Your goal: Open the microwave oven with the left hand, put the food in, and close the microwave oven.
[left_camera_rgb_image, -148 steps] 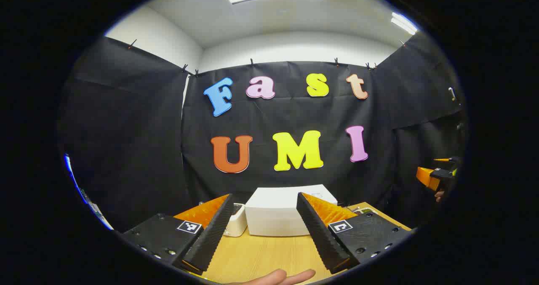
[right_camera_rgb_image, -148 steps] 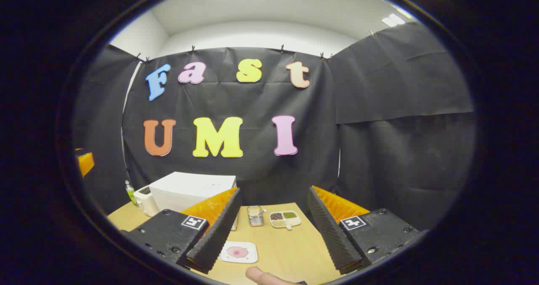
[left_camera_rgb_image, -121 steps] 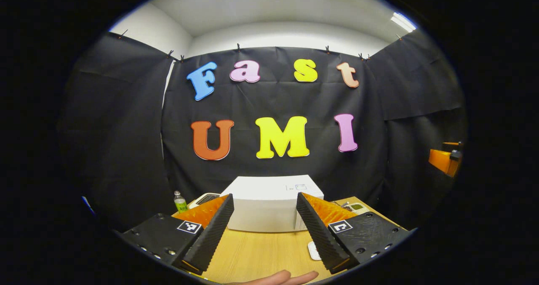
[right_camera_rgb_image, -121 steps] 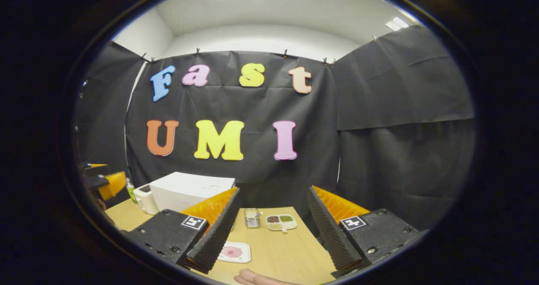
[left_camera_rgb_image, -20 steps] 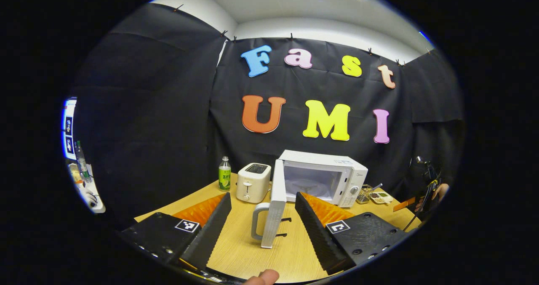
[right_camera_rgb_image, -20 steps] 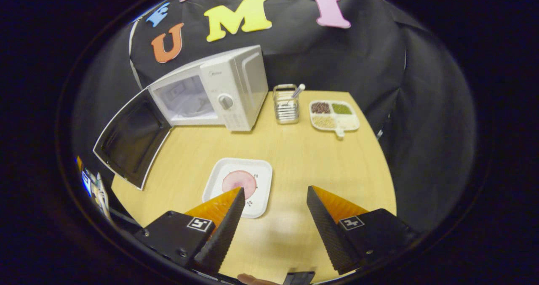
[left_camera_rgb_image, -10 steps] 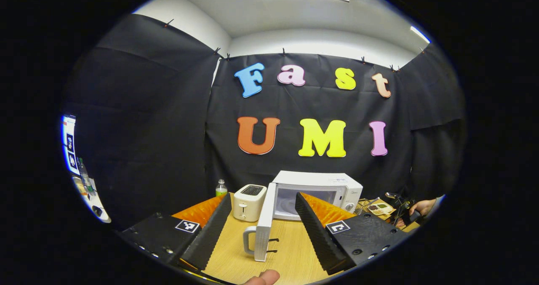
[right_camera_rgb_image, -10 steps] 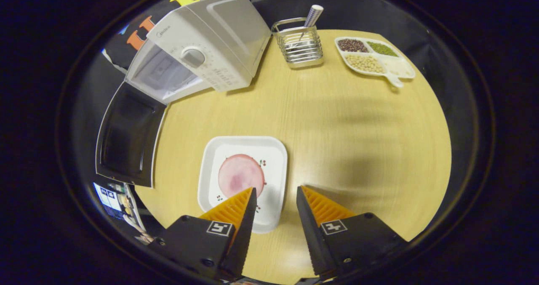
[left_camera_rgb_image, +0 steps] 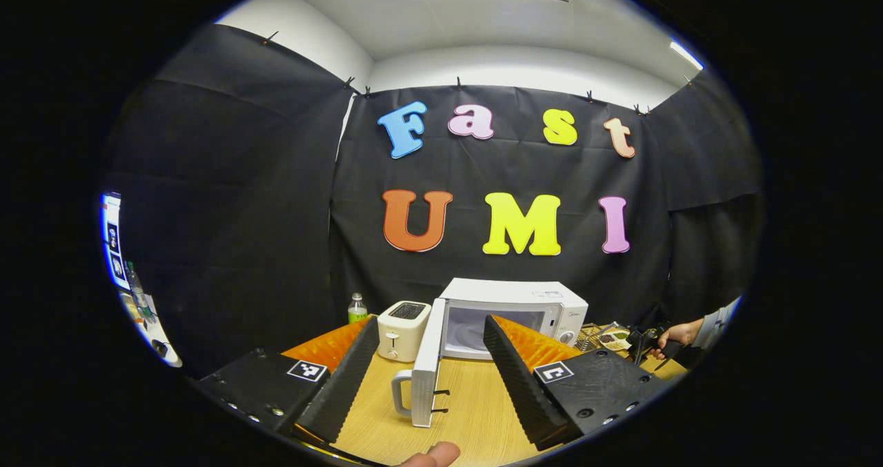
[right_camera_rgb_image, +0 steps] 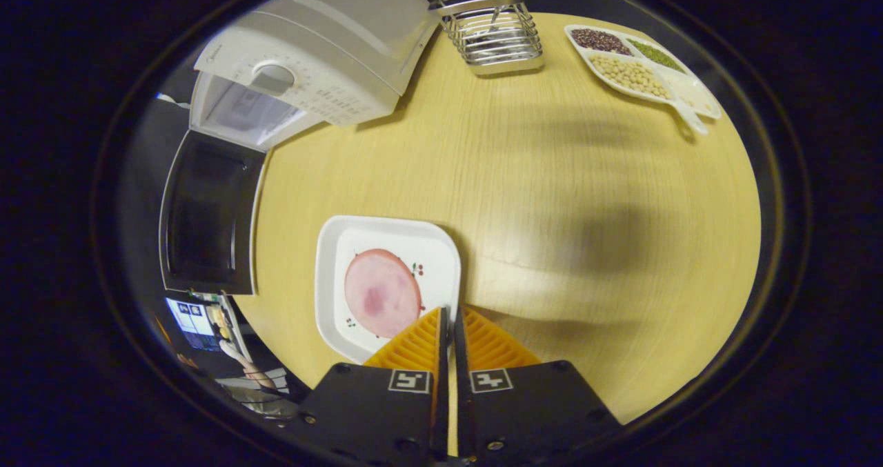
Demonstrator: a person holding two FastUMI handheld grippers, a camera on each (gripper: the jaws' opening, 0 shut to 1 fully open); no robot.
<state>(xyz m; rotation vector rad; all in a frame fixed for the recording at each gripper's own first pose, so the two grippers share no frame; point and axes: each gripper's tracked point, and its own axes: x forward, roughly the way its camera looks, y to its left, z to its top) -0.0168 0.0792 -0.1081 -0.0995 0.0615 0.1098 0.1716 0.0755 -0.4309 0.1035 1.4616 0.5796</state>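
The white microwave point(left_camera_rgb_image: 514, 305) stands at the back of the wooden table point(left_camera_rgb_image: 469, 412) with its door point(left_camera_rgb_image: 422, 367) swung open to the left, handle toward me. My left gripper point(left_camera_rgb_image: 431, 321) hangs open in front of the door, apart from it. In the right gripper view the microwave point(right_camera_rgb_image: 310, 46) and its open door point(right_camera_rgb_image: 207, 215) lie at the upper left. A white square plate point(right_camera_rgb_image: 345, 246) carrying a pink slice of ham point(right_camera_rgb_image: 381, 292) sits on the table. My right gripper point(right_camera_rgb_image: 450, 310) is shut on the plate's right rim.
A white toaster point(left_camera_rgb_image: 403, 319) and a green-labelled bottle point(left_camera_rgb_image: 356, 308) stand left of the microwave. A wire rack point(right_camera_rgb_image: 493, 36) and a divided dish of beans point(right_camera_rgb_image: 638, 70) sit at the table's far side. A hand point(left_camera_rgb_image: 679, 332) shows at the right.
The microwave door, shut several seconds ago, now stands open. Over the last second my right gripper came down to the plate and its fingers came together on the rim. My left gripper barely moved.
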